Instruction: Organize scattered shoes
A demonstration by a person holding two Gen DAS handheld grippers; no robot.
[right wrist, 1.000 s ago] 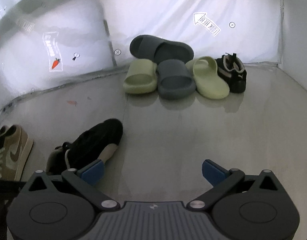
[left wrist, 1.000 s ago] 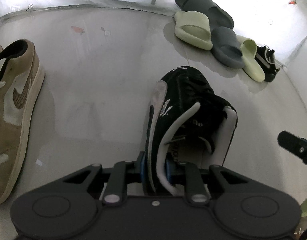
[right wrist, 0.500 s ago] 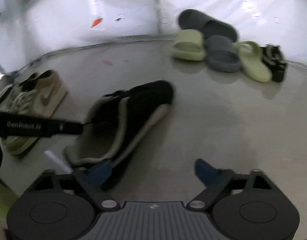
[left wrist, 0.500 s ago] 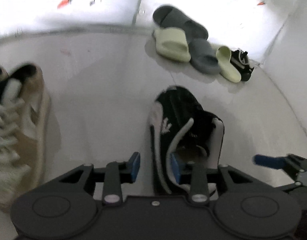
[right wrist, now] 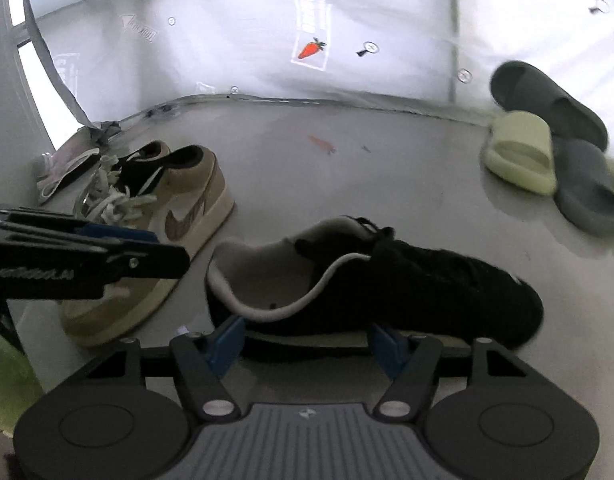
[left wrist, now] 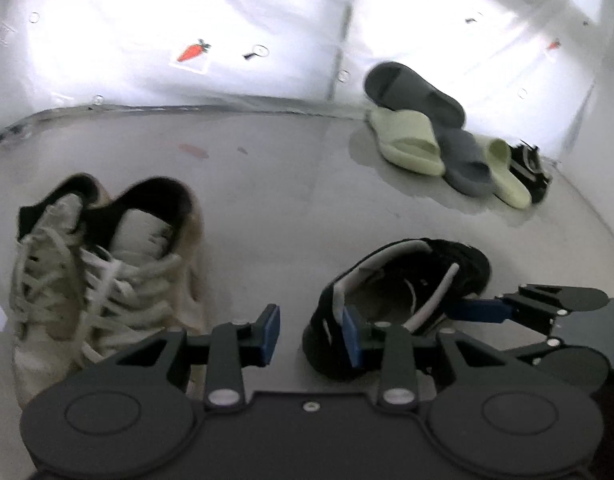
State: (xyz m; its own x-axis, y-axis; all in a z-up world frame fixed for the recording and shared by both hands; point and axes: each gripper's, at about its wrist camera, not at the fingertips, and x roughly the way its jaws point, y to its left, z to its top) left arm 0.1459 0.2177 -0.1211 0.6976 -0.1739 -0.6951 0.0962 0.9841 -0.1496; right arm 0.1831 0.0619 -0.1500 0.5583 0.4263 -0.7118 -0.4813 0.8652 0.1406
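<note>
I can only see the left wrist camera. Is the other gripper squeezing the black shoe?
Observer: No. The right gripper is open; the black sneaker lies sideways just beyond its fingertips, unclamped.
Operator: Is anything hiding behind the tan sneakers?
Observer: Yes. A pale shoe lies behind them, near the wall. It is too blurry to say more.
</note>
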